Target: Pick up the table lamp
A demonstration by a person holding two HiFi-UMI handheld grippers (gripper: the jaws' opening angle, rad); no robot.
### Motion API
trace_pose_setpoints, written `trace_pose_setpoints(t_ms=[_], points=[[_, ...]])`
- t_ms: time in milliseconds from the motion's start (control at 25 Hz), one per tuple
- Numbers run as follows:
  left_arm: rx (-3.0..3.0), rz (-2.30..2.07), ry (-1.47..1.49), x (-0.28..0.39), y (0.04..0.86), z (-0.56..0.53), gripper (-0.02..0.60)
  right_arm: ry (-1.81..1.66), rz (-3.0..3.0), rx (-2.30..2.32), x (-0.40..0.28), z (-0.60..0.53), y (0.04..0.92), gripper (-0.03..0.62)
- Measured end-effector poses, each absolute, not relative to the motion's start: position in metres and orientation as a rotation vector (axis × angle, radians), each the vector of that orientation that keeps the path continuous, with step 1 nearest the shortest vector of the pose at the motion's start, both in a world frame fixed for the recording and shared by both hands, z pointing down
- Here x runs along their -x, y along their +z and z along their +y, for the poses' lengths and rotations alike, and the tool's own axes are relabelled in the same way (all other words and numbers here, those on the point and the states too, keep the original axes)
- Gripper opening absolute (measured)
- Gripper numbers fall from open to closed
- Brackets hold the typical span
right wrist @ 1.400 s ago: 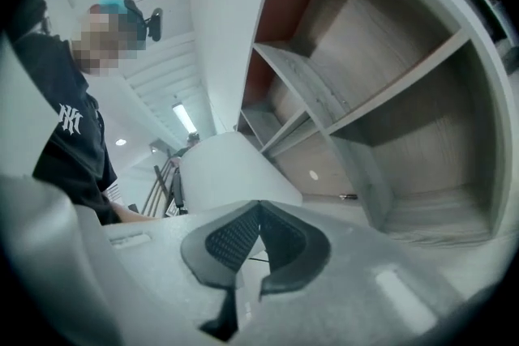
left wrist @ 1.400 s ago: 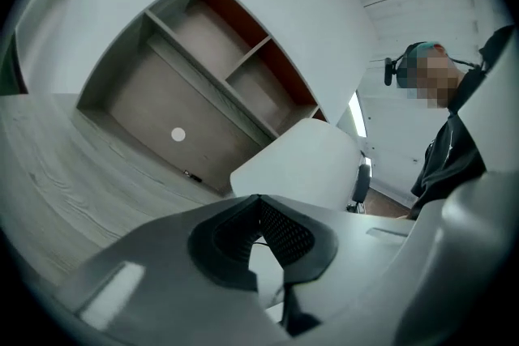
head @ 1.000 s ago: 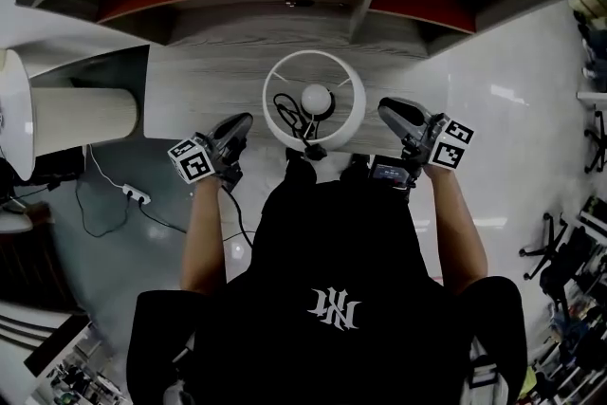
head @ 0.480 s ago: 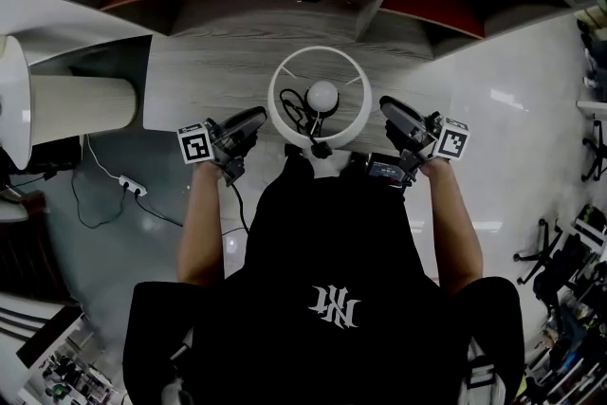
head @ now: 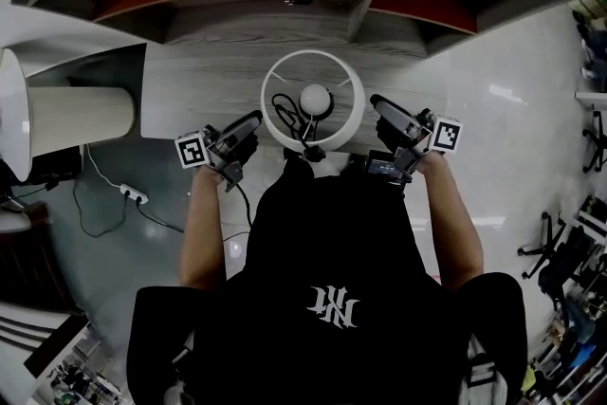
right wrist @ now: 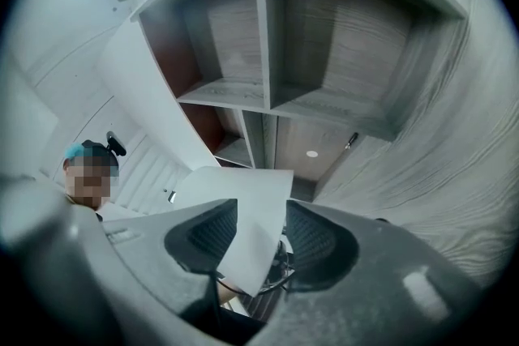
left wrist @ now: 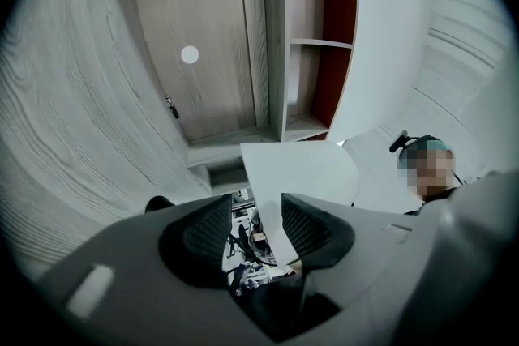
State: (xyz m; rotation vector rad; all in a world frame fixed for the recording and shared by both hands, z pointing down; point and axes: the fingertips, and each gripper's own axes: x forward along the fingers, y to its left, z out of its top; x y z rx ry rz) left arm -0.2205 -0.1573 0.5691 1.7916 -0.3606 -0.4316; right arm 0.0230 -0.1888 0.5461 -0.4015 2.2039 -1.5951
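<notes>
— What's on the table [head: 204, 81]?
— The lamp [head: 353, 114], at the near edge. Its shade hides the base.
— And the tongs?
— Left tongs [left wrist: 255, 227] and right tongs [right wrist: 261, 237] have just been opening. Each gapes loosely around the shade's wall, on opposite sides.

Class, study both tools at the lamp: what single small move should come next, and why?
Probably close both tools. The left tool and right tool have just been opening, and each straddles the wall of the white lamp shade with a gap at one pad, so neither grips it yet.
</notes>
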Motion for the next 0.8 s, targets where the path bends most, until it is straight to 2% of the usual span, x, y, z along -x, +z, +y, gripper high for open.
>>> trace_pose_setpoints(t_ms=[200,800], points=[[-1.754,-0.321,-0.488,0.217,0.564,-0.159,0.204,-1.662,2.187,0.416,-0.019,-0.189,0.558,0.178],[-1.738,-0.271,-0.524,0.206,0.561,-0.152,0.222,-1.753,2.117,0.33,-0.006,-0.184,0.565,0.178]])
